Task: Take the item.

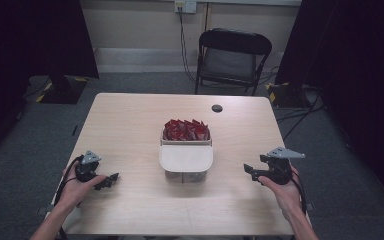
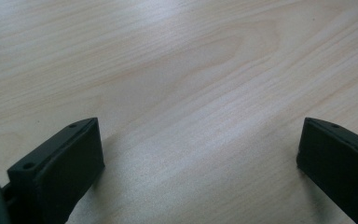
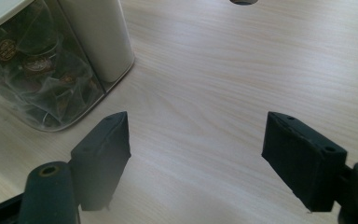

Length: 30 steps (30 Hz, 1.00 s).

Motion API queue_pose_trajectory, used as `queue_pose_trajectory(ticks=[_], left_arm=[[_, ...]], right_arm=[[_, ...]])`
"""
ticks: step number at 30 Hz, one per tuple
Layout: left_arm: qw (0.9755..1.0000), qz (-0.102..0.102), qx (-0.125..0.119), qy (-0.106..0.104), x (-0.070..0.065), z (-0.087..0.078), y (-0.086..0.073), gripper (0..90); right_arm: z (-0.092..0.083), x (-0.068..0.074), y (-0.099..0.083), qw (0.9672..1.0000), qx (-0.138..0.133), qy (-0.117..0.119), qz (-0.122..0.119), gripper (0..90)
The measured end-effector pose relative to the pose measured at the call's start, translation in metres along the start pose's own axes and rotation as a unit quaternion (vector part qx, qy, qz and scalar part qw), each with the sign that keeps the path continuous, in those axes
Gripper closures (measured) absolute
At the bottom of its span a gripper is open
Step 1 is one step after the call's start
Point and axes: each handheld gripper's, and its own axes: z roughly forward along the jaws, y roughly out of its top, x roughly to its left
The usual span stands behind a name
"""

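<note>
No grasp is in hand: left gripper (image 1: 111, 180) and right gripper (image 1: 250, 171) rest spread and empty on the pale wooden table (image 1: 130, 125), flanking the clear two-compartment plastic box (image 1: 186, 150) at centre. An approach should close squarely on its walls. The far compartment holds red sachets (image 1: 186, 130); the near, white-lidded one holds tea bags (image 3: 32, 79).

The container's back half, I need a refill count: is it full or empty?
Full: red packets are heaped to the rim of the container's open back half.
</note>
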Motion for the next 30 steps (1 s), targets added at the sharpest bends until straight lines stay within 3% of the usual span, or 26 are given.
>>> queue_pose_trajectory(ticks=[8, 16, 22, 26, 30], left_arm=[[1.0000, 0.000, 0.000, 0.000, 0.000, 0.000, 0.000, 0.0], [1.0000, 0.000, 0.000, 0.000, 0.000, 0.000, 0.000, 0.0], [1.0000, 0.000, 0.000, 0.000, 0.000, 0.000, 0.000, 0.0], [1.0000, 0.000, 0.000, 0.000, 0.000, 0.000, 0.000, 0.0], [1.0000, 0.000, 0.000, 0.000, 0.000, 0.000, 0.000, 0.0]], right_arm=[[-0.001, 0.001, 0.011, 0.9999, -0.013, 0.005, -0.004, 24.5], [-0.005, 0.002, 0.026, 0.9991, -0.032, 0.027, 0.004, 29.7], [-0.002, 0.005, 0.036, 0.9985, -0.031, 0.044, 0.008, 35.2], [0.002, 0.007, 0.040, 0.9991, -0.021, 0.037, 0.007, 31.2], [0.005, 0.010, 0.046, 0.9984, -0.027, 0.049, 0.010, 27.2]])
